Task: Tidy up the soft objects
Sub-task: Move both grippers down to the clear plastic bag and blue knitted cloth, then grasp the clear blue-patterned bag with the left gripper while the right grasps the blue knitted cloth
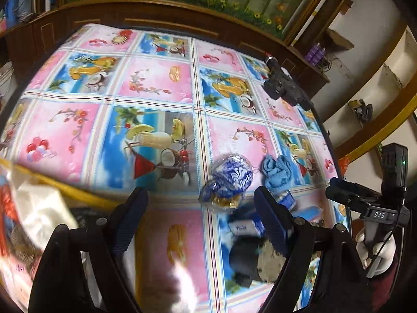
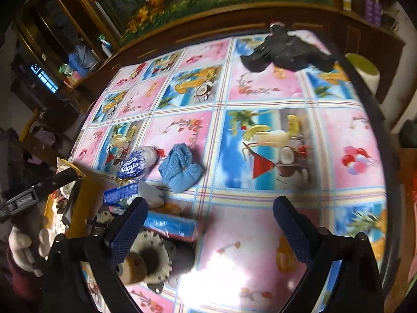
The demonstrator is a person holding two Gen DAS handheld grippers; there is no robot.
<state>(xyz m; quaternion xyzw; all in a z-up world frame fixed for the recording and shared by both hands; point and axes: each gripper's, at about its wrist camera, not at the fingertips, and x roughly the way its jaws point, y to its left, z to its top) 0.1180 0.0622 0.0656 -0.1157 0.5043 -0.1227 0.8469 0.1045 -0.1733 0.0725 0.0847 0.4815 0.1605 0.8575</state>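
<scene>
Left tool [image 1: 200, 217]: fingers wide apart, nothing between them; it hovers over the near part of the surface, tilted down toward it.
Right tool [image 2: 208, 225]: fingers wide apart, gripping nothing; it hangs above the near middle of the surface.
Surface [image 1: 153, 78]: covered with a glossy cloth printed in pink and blue squares of fruit and drinks.
Blue knitted cloth [image 2: 181, 170]: bunched up on the surface, beyond and left of the right tool's left finger, apart from it. In the left wrist view [image 1: 276, 170] it lies just beyond the left tool's right finger tip.
Blue-and-white wrapped packet [image 1: 230, 180]: just left of the knitted cloth, nearly touching it, between the lines of the left tool's fingers but farther out. Seen also from the right wrist [image 2: 136, 165].
Blue flat pack [image 2: 170, 225]: lies close beside the right tool's left finger, on its inner side.
Round frilled item [image 2: 151, 257]: pale rim, dark centre, partly under the right tool's left finger; what it is cannot be told.
Dark bundle [image 1: 246, 259]: near the left tool's right finger, partly hidden by it.
Black object [image 2: 284, 52]: at the far right of the surface, well apart from both tools.
White cloth [image 1: 41, 208]: at the near left edge, beside the left tool's left finger; blurred.
</scene>
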